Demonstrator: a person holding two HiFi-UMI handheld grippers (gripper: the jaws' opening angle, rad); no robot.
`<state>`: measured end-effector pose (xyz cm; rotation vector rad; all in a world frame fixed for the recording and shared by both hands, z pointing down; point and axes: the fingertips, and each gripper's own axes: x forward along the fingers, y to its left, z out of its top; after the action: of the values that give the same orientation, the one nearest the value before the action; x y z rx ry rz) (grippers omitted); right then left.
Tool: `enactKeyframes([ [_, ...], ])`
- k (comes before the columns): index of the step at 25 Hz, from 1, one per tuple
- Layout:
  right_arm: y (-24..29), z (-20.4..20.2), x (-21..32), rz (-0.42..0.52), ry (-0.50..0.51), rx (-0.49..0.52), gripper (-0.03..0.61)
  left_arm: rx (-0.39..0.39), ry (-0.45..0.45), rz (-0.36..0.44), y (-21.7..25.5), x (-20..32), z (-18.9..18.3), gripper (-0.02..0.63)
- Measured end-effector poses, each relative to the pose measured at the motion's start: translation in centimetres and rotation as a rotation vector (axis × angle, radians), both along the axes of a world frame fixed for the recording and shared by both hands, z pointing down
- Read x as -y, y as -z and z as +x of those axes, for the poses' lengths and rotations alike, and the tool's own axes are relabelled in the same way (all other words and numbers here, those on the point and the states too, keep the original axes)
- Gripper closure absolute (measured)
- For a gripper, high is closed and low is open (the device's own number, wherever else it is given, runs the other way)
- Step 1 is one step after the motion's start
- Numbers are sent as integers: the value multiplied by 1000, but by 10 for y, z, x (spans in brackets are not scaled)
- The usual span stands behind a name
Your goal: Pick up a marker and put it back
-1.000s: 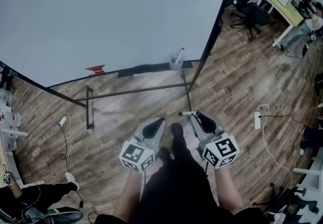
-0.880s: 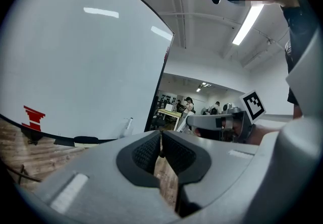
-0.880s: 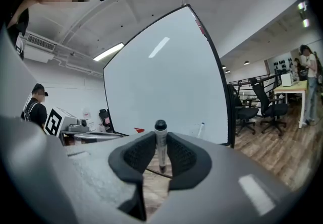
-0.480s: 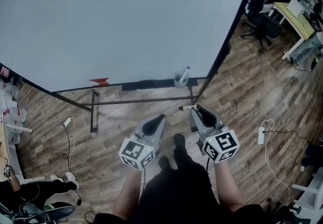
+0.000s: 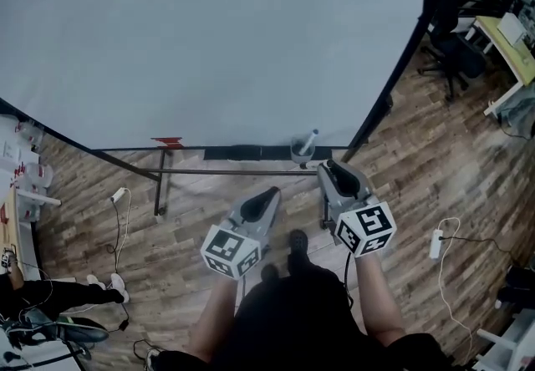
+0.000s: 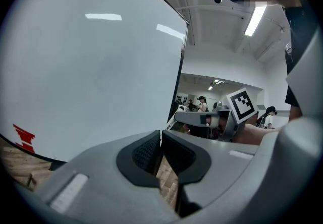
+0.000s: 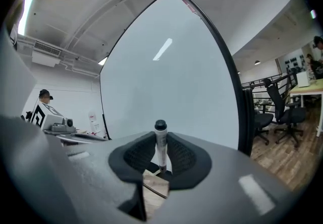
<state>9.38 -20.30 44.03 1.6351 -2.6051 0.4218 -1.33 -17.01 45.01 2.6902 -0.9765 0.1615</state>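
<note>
My right gripper [image 7: 160, 151] is shut on a white marker [image 7: 161, 140] with a black cap, which stands upright between the pads. In the head view that gripper [image 5: 332, 169] is just below a small cup [image 5: 299, 152] on the whiteboard's ledge, and a second marker [image 5: 310, 140] leans in the cup. My left gripper [image 5: 269, 194] hangs lower and to the left, over the floor. Its pads [image 6: 146, 150] meet with nothing between them. The whiteboard [image 5: 209, 43] fills the upper part of the head view.
A dark ledge [image 5: 242, 151] runs along the board's bottom, with a red item [image 5: 167, 142] at its left. The stand's crossbar [image 5: 226, 171] is below. Office chairs [image 5: 456, 52] and a desk [image 5: 512, 33] are at right, a power strip [image 5: 435, 244] lies on the floor.
The whiteboard, ledge and cup have come closer in the head view. The right gripper with its marker is now just below the cup. The left gripper keeps its place beside it.
</note>
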Motion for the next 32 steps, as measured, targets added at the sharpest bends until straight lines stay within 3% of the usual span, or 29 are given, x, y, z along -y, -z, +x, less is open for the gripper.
enactKeyframes([
  [8, -18, 16, 39, -15, 28, -14, 502, 8, 53, 1, -4, 18, 18, 601],
  [18, -62, 9, 72, -59, 28, -48, 503, 9, 85, -17, -10, 17, 19, 600],
  [32, -101, 0, 87, -112, -21, -55, 502, -9, 38, -31, -18, 27, 21, 601],
])
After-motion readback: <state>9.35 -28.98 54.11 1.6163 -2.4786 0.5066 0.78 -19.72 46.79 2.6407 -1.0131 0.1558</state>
